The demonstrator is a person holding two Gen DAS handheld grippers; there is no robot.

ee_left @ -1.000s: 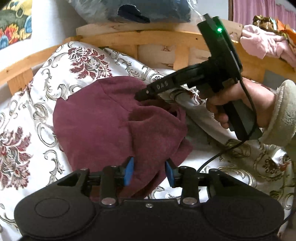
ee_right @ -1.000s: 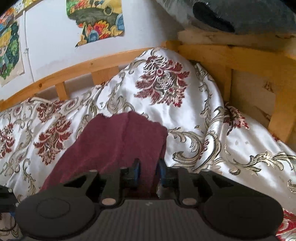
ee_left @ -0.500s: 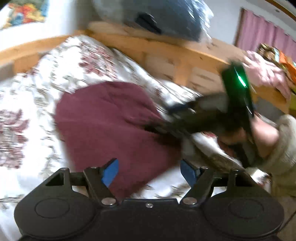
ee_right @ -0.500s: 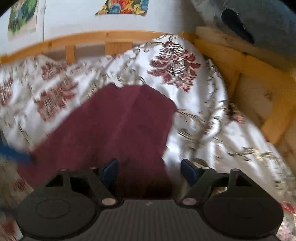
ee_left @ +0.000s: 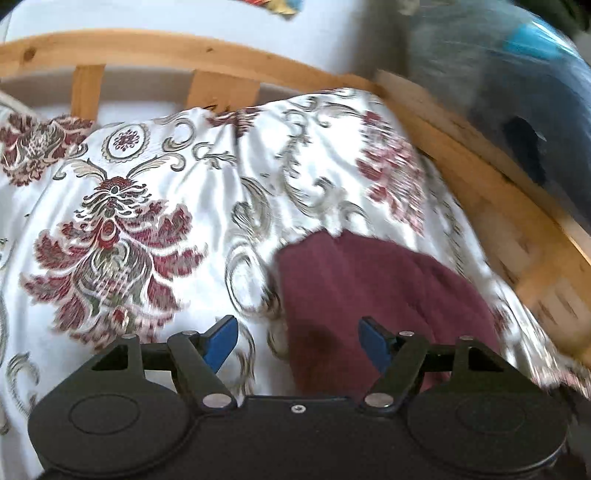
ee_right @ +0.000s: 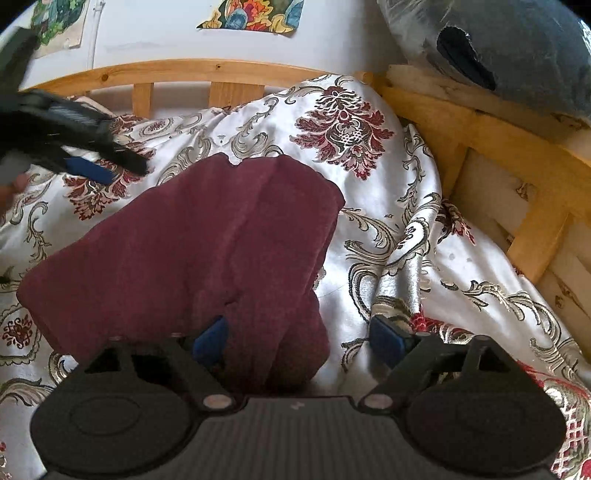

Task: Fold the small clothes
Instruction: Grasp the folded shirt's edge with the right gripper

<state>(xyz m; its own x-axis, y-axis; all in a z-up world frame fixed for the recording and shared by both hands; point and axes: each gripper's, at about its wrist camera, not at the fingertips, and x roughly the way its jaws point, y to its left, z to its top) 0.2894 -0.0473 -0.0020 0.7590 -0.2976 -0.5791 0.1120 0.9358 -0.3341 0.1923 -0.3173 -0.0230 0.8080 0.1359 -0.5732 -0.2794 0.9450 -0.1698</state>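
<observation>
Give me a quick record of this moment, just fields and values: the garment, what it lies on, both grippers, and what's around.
garment: maroon cloth, folded over, lying flat
surface: white floral bedspread
left gripper: open, holding nothing, over the cloth's left edge
right gripper: open, holding nothing, over the cloth's near end
surroundings: wooden bed rail; dark bundle at upper right
image quality: left view blurred

A bed lay ahead of the fingers, covered by a glossy white bedspread [ee_right: 369,236] patterned with dark red flowers and grey scrolls. Beyond it ran a pale wooden bed rail [ee_right: 184,75] with short slats, against a white wall [ee_right: 147,33] bearing colourful pictures [ee_right: 255,16]. To the right, a grey bundle [ee_right: 517,48] rested on the wooden frame [ee_right: 498,147].
</observation>
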